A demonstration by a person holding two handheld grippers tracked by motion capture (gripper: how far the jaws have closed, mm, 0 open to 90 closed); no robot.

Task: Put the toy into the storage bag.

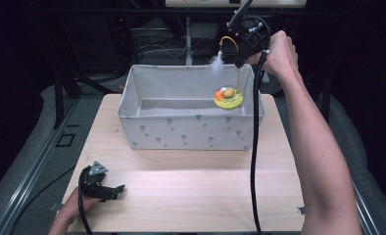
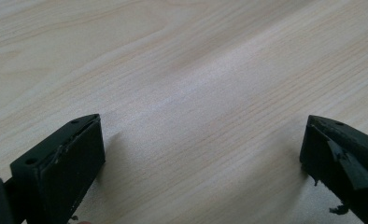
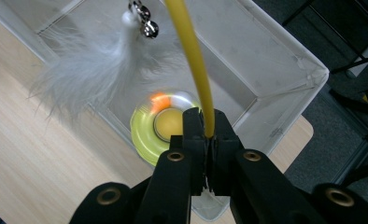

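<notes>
From the high view there's one grey fabric bin on the table, and my right gripper holds one cat toy over the bin's far right corner. My left gripper sits near left. In the left gripper view, its two jaws are wide apart over bare wood. In the right gripper view, my jaws are clamped on the toy's yellow wand, one white feather and two bells hanging.

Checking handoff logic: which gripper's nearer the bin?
Right. The right gripper hangs over the bin, holding the cat toy; the left gripper rests at the table's near left corner.
</notes>
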